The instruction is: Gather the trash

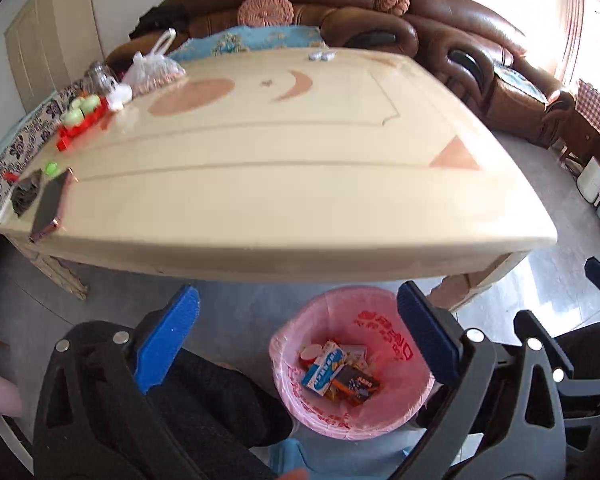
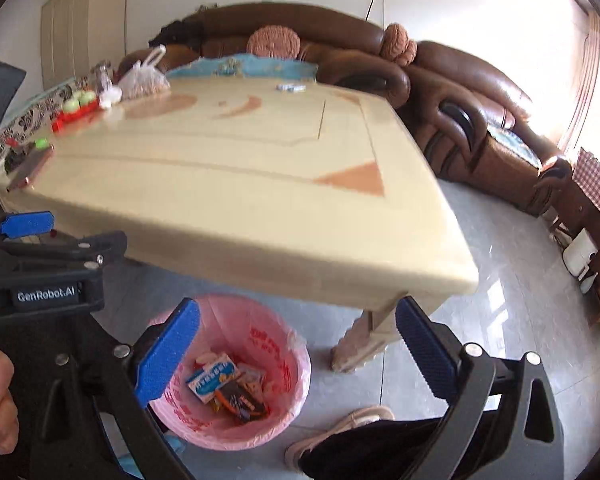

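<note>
- Both blue-padded black grippers, left gripper [image 1: 298, 338] and right gripper [image 2: 298, 354], hang spread wide, pinching nothing.
- Below them, beside the cream table [image 1: 300, 200], a pink-lined round bin [image 1: 380, 312] holds a blue-white carton [image 1: 323, 368], a dark wrapper [image 1: 356, 384] and smaller scraps, too blurred to name.

Each claw is black plastic with triangular cut-outs, round silver screw heads at its pivots and 2 blue ribbed pads [image 1: 168, 336]. The left claw [image 2: 28, 256], seen from the right wrist, carries white "GenRobot.AI" lettering. The person wears dark trousers [image 1: 220, 396] and a pale pink shoe [image 2: 340, 428].
</note>
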`<action>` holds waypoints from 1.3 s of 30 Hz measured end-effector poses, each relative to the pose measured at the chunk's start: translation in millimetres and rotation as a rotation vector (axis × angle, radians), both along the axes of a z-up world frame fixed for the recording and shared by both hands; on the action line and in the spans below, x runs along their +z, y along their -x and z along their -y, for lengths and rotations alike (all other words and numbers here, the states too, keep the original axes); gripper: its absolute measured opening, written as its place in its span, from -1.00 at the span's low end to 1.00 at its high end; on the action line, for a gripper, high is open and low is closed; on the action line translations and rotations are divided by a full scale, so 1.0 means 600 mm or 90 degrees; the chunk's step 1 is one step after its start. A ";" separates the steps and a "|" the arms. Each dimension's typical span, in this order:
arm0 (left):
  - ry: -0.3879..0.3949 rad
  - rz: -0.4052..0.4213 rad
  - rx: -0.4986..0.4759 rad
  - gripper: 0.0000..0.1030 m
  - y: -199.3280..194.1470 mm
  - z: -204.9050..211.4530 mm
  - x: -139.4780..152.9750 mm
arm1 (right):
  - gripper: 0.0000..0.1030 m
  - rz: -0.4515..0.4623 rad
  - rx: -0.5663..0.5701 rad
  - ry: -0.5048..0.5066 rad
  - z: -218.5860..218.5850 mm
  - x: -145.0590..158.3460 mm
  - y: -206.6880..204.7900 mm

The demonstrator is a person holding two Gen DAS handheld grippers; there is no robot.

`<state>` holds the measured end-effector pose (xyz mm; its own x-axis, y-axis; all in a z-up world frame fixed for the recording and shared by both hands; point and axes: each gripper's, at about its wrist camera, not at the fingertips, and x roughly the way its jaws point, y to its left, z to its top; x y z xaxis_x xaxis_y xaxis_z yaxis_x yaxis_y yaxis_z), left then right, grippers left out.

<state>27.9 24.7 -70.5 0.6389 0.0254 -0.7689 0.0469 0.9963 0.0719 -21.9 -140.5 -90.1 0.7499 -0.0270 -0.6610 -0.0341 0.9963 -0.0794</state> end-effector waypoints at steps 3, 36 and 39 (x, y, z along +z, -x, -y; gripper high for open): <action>0.021 0.049 -0.005 0.88 0.022 -0.004 0.061 | 0.86 0.055 0.011 -0.007 -0.008 0.065 0.021; 0.041 0.139 0.022 0.88 0.105 -0.017 0.198 | 0.86 0.205 -0.024 -0.049 0.005 0.238 0.125; 0.043 0.137 0.018 0.88 0.106 -0.016 0.200 | 0.86 0.207 -0.026 -0.053 0.008 0.241 0.128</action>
<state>-35.9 34.3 49.7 0.7883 -0.0012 -0.6153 0.0091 0.9999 0.0098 -98.6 -145.0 54.2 0.9211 -0.0172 -0.3889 0.0193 0.9998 0.0015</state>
